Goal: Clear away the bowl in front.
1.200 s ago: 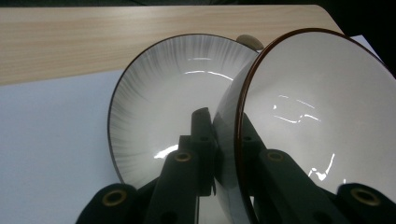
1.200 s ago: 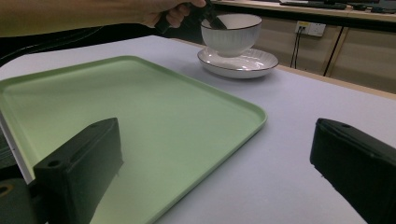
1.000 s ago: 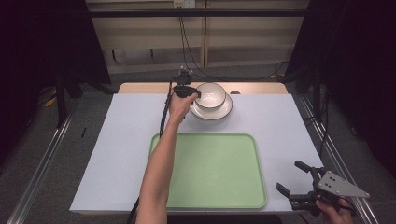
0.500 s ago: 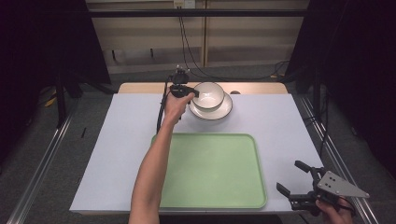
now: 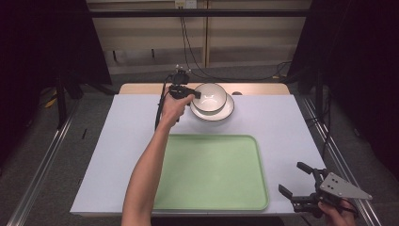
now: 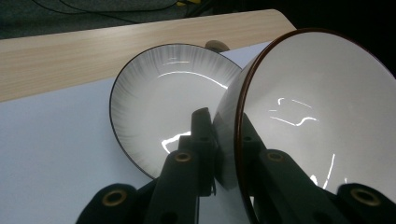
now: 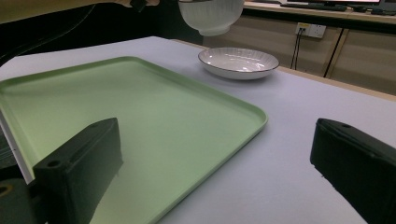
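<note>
L gripper (image 5: 194, 94), upper centre of high view, jaws clamped on rim of white bowl (image 5: 209, 98), lifted clear above the striped plate (image 7: 238, 62). Plate sits on bench (image 5: 127, 136) just past green tray (image 5: 211, 174). R gripper (image 5: 298, 183), lower right, jaws wide apart, nothing in them.

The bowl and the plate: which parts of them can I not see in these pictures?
- Bowl: its rim is cut off by the top edge of the right gripper view.
- Plate: its right side is hidden behind the bowl, left gripper view.
- Left gripper: fingertips too small, high view.
</note>
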Tool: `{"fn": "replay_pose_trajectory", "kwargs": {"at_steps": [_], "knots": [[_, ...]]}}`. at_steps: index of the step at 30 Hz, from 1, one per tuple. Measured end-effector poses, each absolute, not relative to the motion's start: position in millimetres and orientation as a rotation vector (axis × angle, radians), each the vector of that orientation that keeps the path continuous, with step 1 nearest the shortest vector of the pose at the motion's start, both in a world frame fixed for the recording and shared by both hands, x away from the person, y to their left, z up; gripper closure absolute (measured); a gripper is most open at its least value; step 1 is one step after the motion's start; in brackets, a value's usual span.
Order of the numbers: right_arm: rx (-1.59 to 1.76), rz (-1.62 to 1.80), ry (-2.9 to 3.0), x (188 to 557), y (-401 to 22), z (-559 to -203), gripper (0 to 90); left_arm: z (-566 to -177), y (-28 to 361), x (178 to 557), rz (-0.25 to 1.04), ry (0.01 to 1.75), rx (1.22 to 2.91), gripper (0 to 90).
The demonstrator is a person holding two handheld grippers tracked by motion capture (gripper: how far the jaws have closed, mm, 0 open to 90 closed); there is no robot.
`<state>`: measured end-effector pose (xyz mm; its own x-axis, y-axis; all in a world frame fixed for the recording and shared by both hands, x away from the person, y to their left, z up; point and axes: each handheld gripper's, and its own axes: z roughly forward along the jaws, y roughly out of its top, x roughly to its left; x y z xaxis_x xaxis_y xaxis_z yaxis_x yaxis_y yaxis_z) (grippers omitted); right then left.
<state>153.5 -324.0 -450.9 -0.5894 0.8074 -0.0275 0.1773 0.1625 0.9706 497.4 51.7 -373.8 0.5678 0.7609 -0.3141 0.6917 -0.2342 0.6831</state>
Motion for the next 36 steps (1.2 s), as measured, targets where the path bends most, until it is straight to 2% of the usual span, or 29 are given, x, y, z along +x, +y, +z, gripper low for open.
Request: {"fn": "replay_pose_trajectory", "kwargs": {"at_steps": [19,36], "knots": [[0.934,1.457,1.893,154,-323,-451,1.9,-370,47,468,0.086,1.088,2.009,82.7],[0.918,1.468,1.874,154,-323,-451,1.1,-375,15,450,0.024,1.004,2.058,82.7]]}}
